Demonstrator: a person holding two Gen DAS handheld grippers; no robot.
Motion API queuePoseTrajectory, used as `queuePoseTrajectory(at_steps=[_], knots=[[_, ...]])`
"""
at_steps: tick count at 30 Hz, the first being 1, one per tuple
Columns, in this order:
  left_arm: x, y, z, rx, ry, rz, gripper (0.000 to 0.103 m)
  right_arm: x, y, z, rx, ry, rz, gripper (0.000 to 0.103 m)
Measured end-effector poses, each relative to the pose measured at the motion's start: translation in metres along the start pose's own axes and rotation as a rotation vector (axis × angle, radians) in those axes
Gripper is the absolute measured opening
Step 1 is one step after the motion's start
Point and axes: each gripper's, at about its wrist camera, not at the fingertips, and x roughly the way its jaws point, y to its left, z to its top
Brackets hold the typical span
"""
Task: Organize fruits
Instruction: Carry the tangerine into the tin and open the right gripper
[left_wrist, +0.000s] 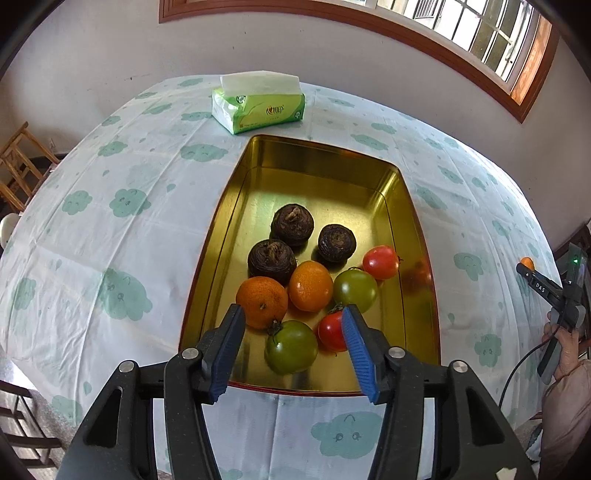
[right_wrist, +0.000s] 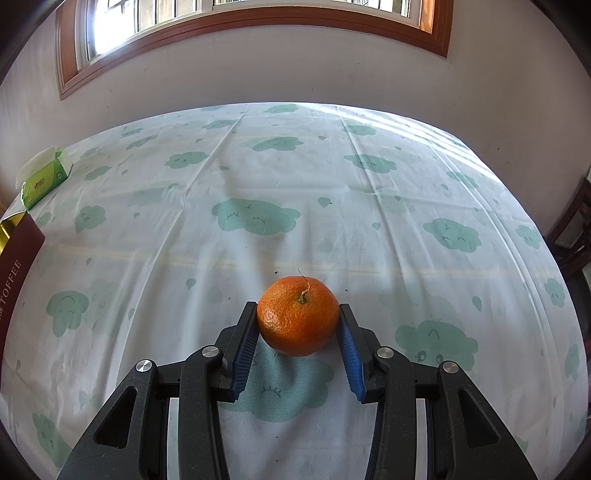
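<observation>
At the centre of the left wrist view, the golden tray (left_wrist: 236, 206) already carries most of the fruit. I count three dark brown round fruits (left_wrist: 291, 225), two oranges (left_wrist: 310, 285), two green tomatoes (left_wrist: 291, 346) and two red tomatoes (left_wrist: 381, 262), all gathered in the lower half of the tray. My left tool (left_wrist: 293, 325) hangs over the near edge with its pads apart and nothing pressed between them; one green tomato lies just below the gap, in the tray.

Lower centre of the right wrist view, my right tool (right_wrist: 298, 325) is clamped on the last orange (right_wrist: 297, 320), both blue pads pressing its sides. I cannot tell if this orange rests on the cloth or is lifted a little. It is well apart from the tray, whose dark red wall shows only at the left edge of that frame. No other loose fruit is visible on the bench (right_wrist: 332, 177).

So I judge the task nearly finished: this one orange must still go to the tray.
</observation>
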Motion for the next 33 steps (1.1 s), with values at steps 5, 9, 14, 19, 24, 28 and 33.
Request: queuePoseTrajectory(at_steps=[5,9,14,19,24,28,33], knots=[[-0.012,0.002,0.001,0.000,-0.058,0.026,0.065,0.000,0.000,0.000,-0.005,0.000,-0.006,0.043],[-0.017,0.004,0.000,0.000,-0.084,0.048,0.069,-0.001,0.003,0.001,-0.004,0.000,-0.014,0.043],[-0.017,0.011,-0.001,-0.028,-0.088,0.058,0.070,-0.002,0.004,0.000,0.006,0.003,-0.023,0.042],[-0.018,0.017,-0.004,-0.047,-0.095,0.076,0.071,-0.007,0.007,0.000,0.013,0.006,-0.018,0.042],[-0.021,0.022,-0.005,-0.060,-0.112,0.092,0.074,-0.023,0.021,0.002,0.003,-0.014,0.021,0.042],[-0.023,0.025,-0.006,-0.068,-0.121,0.105,0.076,-0.042,0.047,0.009,-0.027,-0.041,0.087,0.042],[-0.023,0.031,-0.008,-0.080,-0.121,0.120,0.077,-0.066,0.101,0.016,-0.109,-0.074,0.191,0.042]])
